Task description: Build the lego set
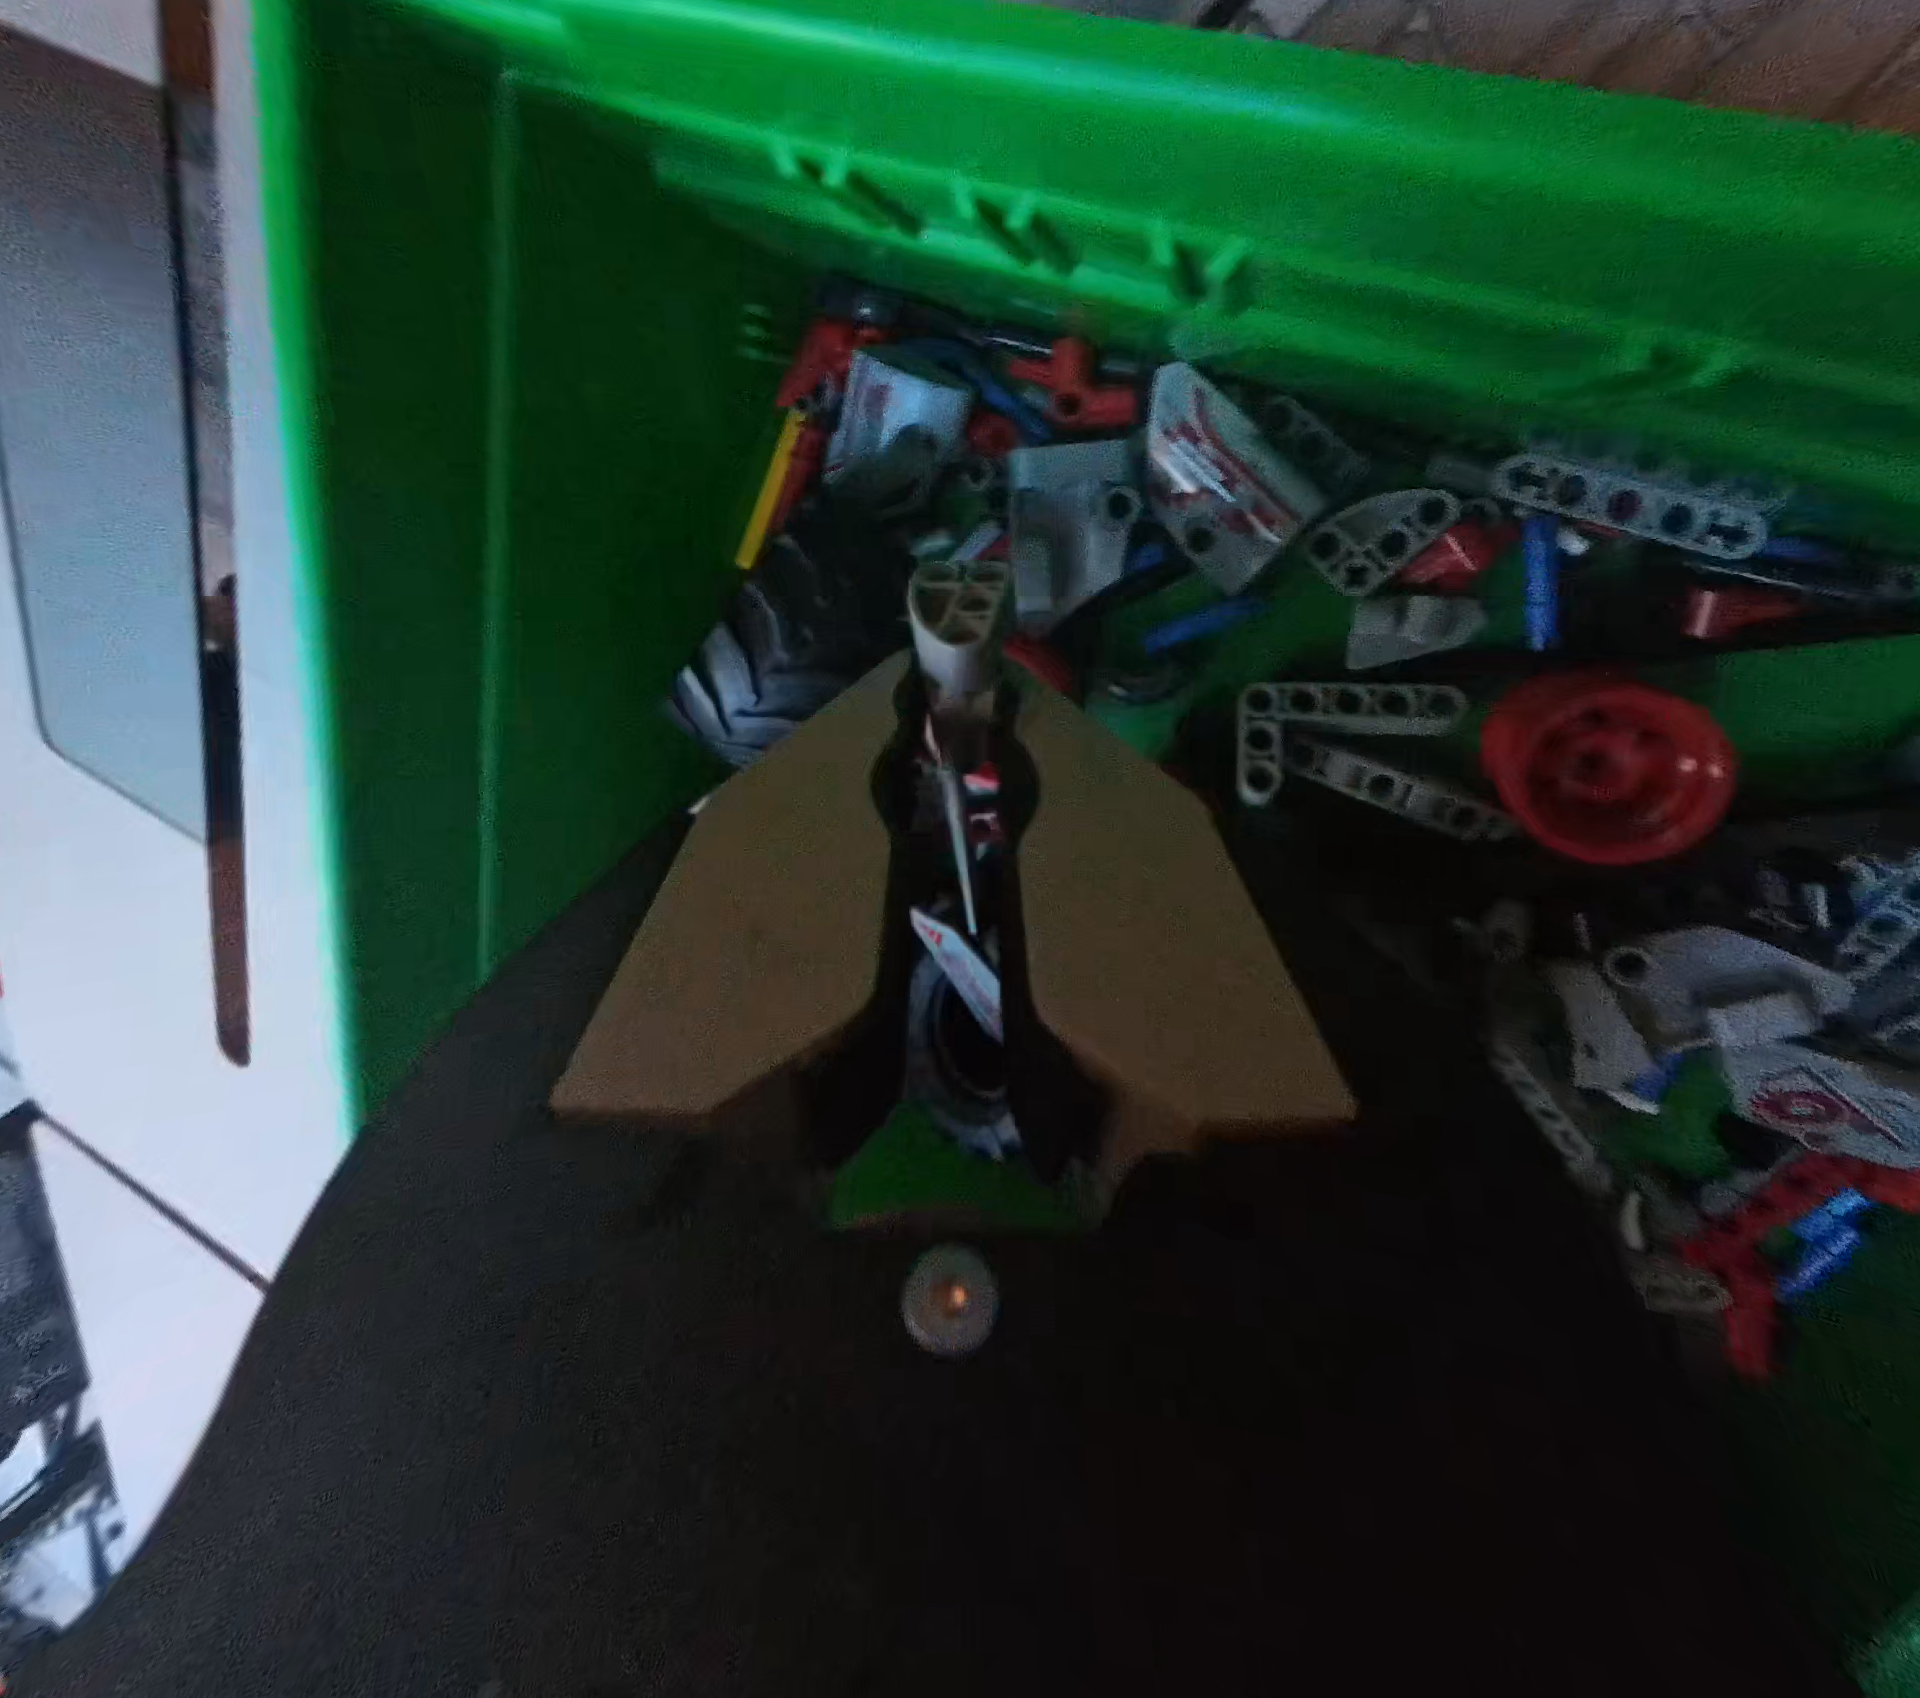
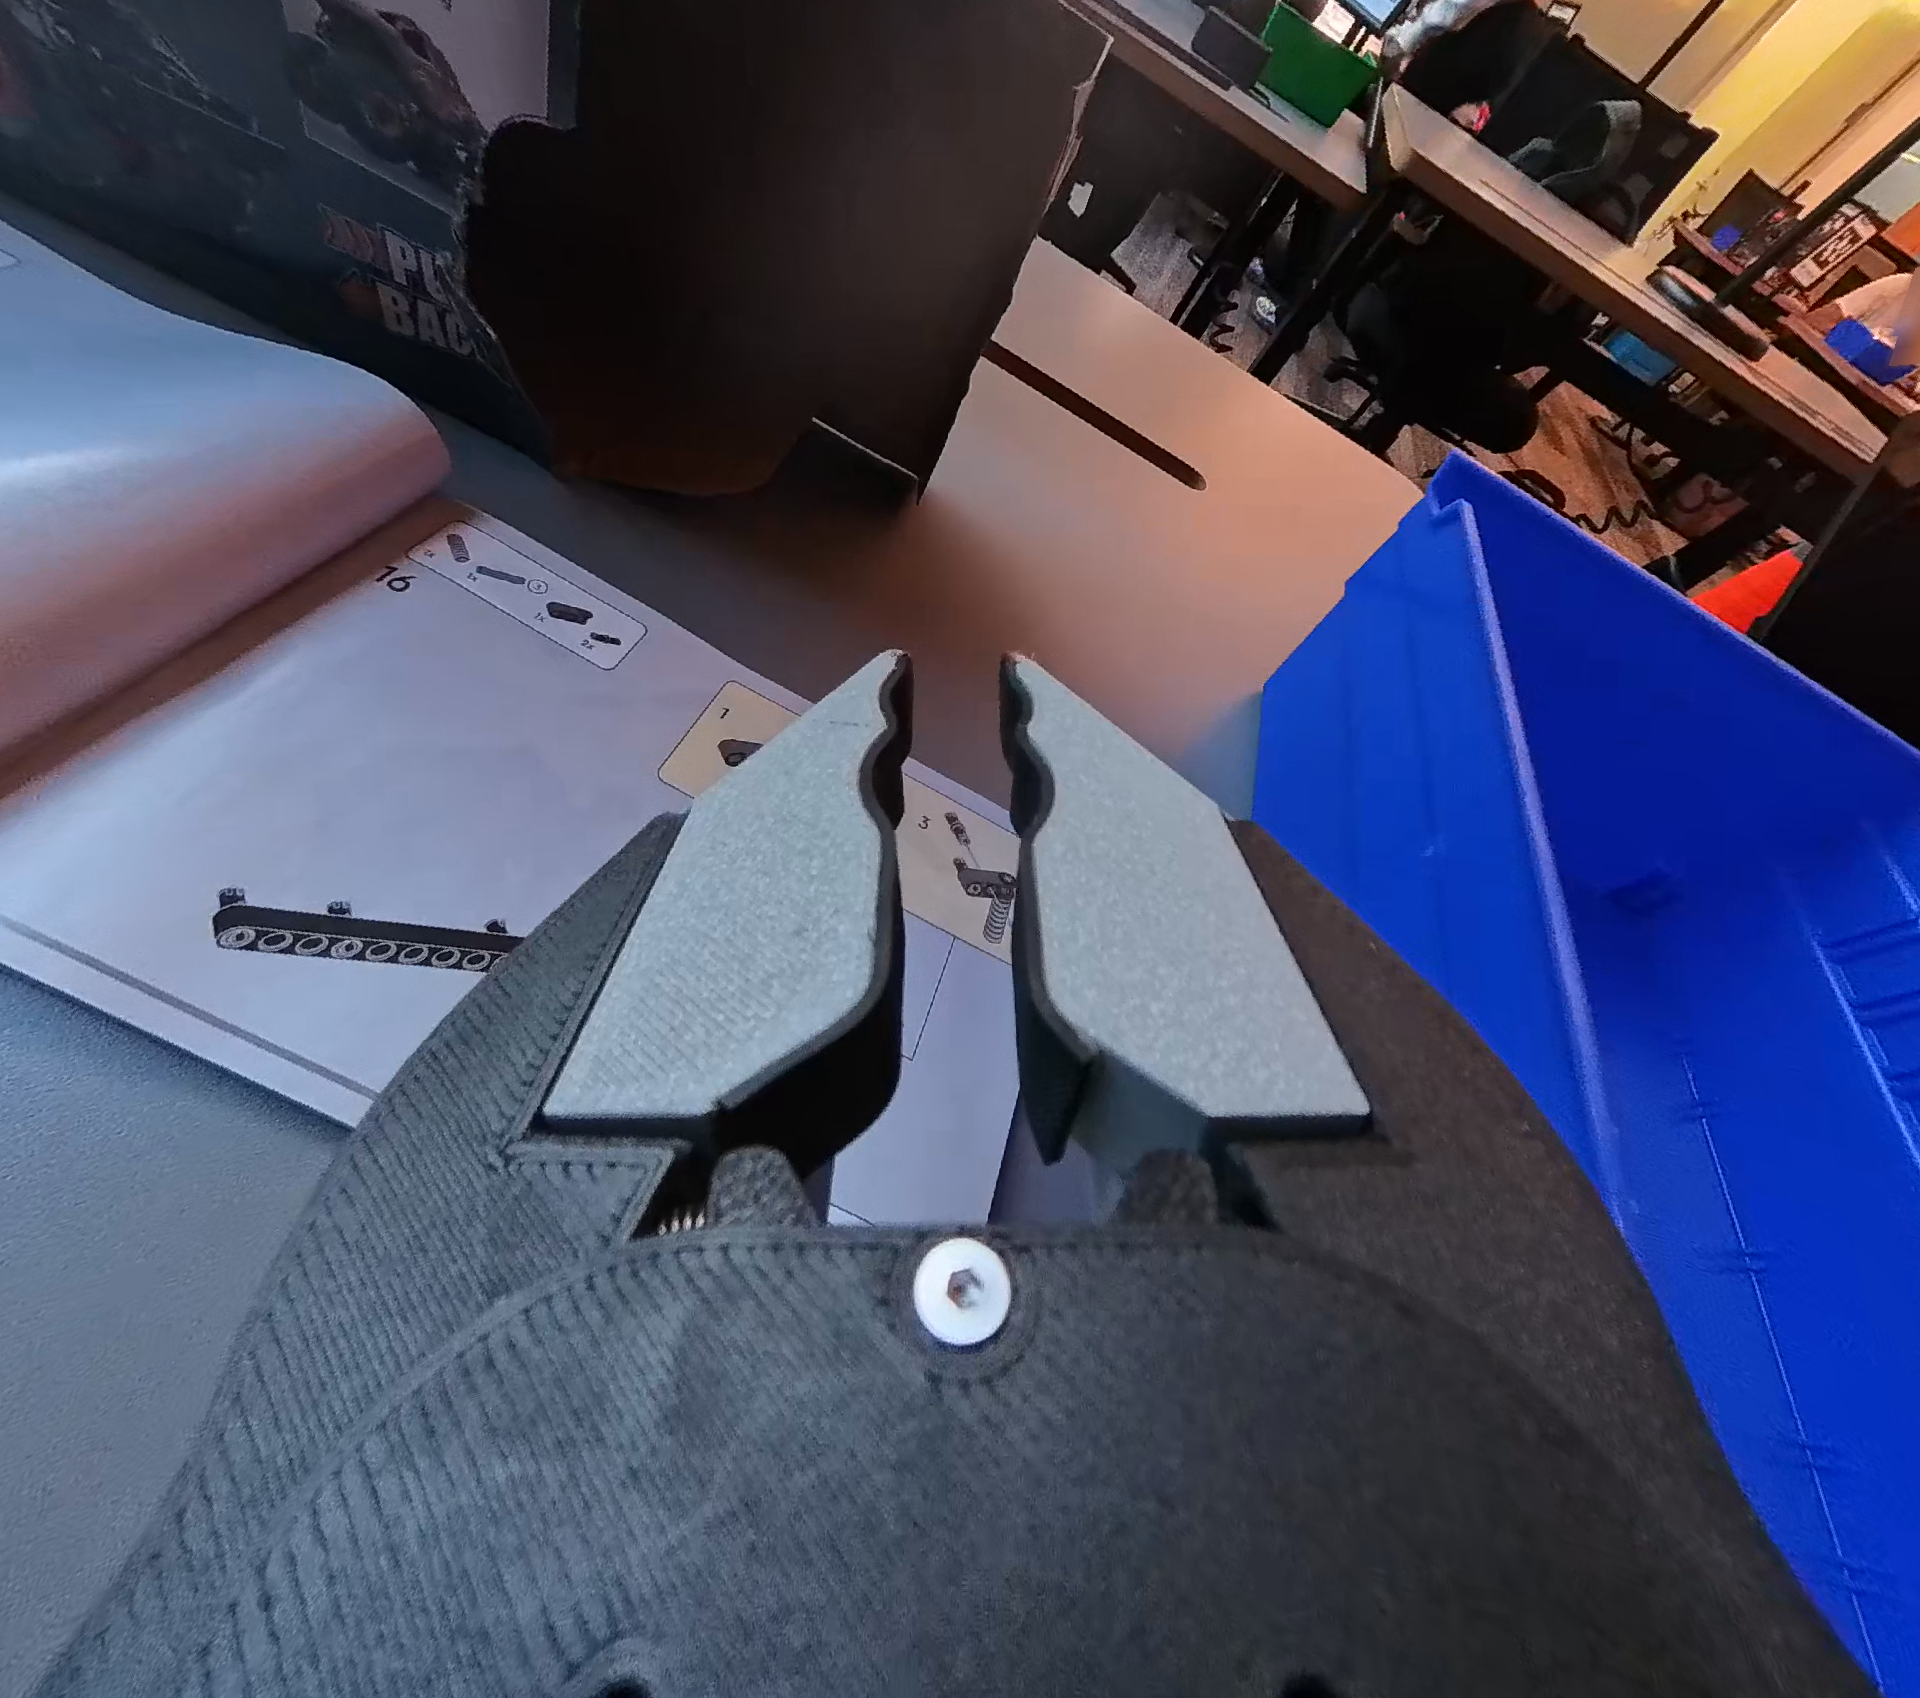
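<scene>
My left gripper (image 1: 958,687) hangs inside a green bin (image 1: 582,422) and is shut on a light grey lego piece (image 1: 956,625) whose end sticks out past the fingertips. Below it lies a heap of lego parts (image 1: 1226,495): grey beams, red and blue connectors, a black tyre (image 1: 748,672) and a red wheel rim (image 1: 1605,765). My right gripper (image 2: 956,682) is open and empty, with a narrow gap between its jaws. It hovers above the open instruction booklet (image 2: 343,807) on the table.
A blue bin (image 2: 1621,921) stands right of the right gripper. The dark lego box (image 2: 644,121) stands behind the booklet. Bare table (image 2: 1091,422) lies ahead. Desks, chairs and a screen fill the room behind. Left tips to right tips: about 50 cm. Measured from the fingertips, the red wheel rim (image 1: 1605,765) is 11 cm or so from the left gripper and 50 cm from the right.
</scene>
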Motion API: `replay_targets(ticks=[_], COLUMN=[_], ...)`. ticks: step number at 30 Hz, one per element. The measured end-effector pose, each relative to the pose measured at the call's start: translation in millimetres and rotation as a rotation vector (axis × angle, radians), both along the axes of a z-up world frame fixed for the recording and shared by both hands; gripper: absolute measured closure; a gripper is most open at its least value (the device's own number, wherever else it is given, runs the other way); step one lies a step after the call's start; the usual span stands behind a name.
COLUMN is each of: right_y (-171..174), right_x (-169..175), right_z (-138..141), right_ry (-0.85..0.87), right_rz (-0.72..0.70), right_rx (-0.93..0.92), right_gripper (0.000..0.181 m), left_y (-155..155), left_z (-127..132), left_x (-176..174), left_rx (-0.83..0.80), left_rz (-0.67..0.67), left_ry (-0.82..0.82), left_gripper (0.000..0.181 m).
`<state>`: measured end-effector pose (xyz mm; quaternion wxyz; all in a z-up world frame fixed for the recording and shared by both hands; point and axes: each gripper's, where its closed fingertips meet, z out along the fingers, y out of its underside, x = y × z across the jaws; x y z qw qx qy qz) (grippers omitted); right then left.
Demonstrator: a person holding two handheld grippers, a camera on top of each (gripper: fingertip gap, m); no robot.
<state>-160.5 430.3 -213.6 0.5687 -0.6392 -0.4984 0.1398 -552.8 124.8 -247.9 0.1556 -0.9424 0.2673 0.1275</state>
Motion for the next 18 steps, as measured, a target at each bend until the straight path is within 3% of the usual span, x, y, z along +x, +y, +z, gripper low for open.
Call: replay_targets(ticks=[6,9,12,18], right_y=[0,0,0,0], right_x=[-1,-1,-1,-1], right_z=[-2,-1,-1,-3], right_ry=[-0.008,-0.008,-0.008,-0.014], right_rz=[0.002,0.003,0.004,0.005], right_rx=[-0.003,-0.002,-0.002,-0.004], right_gripper=[0.169,0.169,0.170,0.170], left_y=[-5,-7,-4,-1], left_z=[17,21,28,32], left_x=[-51,-57,-46,0], left_rx=[0.039,0.049,0.079,0.094], left_rz=[0.150,0.168,0.143,-0.021], left_ry=[0.119,0.103,0.045,-0.086], left_gripper=[0.161,0.160,0.144,0.144])
